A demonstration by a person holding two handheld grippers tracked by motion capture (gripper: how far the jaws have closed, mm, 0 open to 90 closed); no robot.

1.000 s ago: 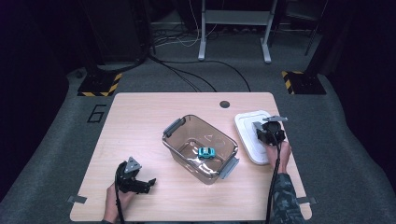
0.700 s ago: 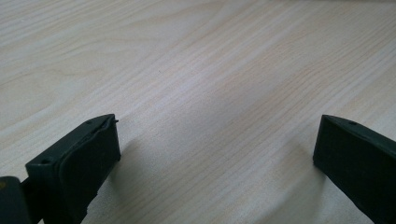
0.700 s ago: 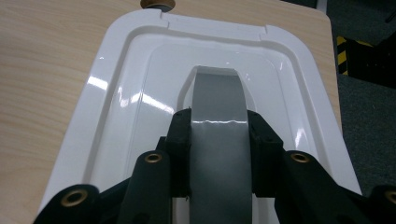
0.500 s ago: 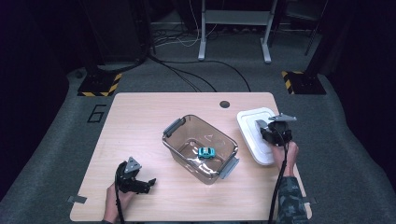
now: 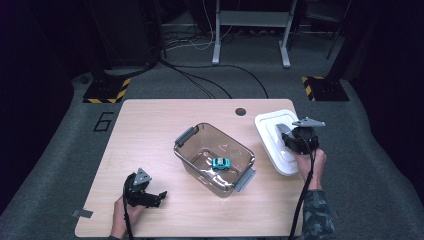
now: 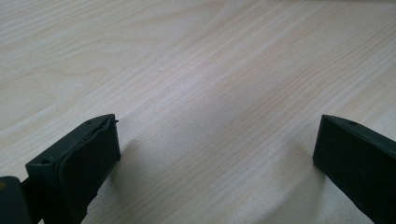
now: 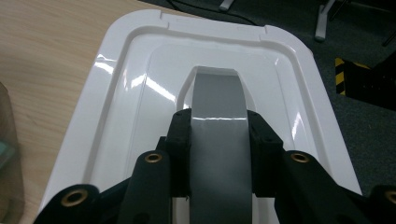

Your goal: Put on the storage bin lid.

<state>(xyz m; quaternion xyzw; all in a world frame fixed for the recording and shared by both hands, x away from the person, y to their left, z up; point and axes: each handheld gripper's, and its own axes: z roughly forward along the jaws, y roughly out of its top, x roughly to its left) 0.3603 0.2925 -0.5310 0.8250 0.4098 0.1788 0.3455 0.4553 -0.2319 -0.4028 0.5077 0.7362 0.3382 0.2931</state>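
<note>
bench (image 5: pixel 150 135) carries all | clear bin (image 5: pixel 215 159) mid-bench, toy car (image 5: pixel 221 163) inside | white lid (image 7: pixel 140 107) at right edge | right tongs (image 7: pixel 218 122) clamped on its grey handle (image 7: pixel 218 98) | left tongs (image 6: pixel 215 154) wide apart, empty | step: lid gripped; next, probably lift it over bin

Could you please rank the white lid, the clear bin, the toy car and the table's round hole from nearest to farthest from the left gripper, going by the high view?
From the left gripper, at the table's near left:
1. Clear bin, mid-table.
2. Toy car, inside the bin.
3. Round hole, far edge.
4. White lid, far right, gripped by the right gripper.
</note>
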